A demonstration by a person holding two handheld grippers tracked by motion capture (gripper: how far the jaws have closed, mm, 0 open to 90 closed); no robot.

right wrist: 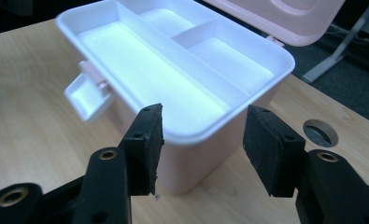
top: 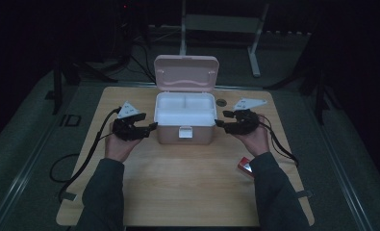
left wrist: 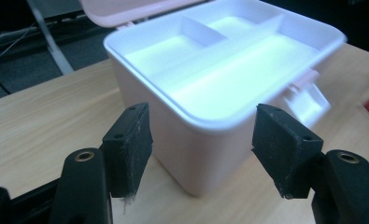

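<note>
The room is dark, with a grey floor around a pale wooden table (top: 187,187) and a white metal frame (top: 255,43) standing beyond its far edge. The table has rounded corners and a round cable hole (top: 221,102) near its far edge; most of its near half lies bare.

A pink box (top: 185,130) sits at the middle of the far half, its lid (top: 186,72) standing open at the back. Inside is a white tray (top: 185,108) with one long compartment at the front and two smaller ones behind. A latch (top: 184,132) hangs open on the front wall. There is free tabletop on both sides of the box and in front of it.

A small red object (top: 245,166) lies near the right forearm, partly hidden by the sleeve.

The left gripper (top: 149,127) is held just left of the box, its jaws spread wide; in the left gripper view they frame the box's near corner and grip nothing. The right gripper (top: 221,124) is held just right of the box, jaws likewise spread wide around a corner in the right gripper view, holding nothing. Contact with the box cannot be told.
</note>
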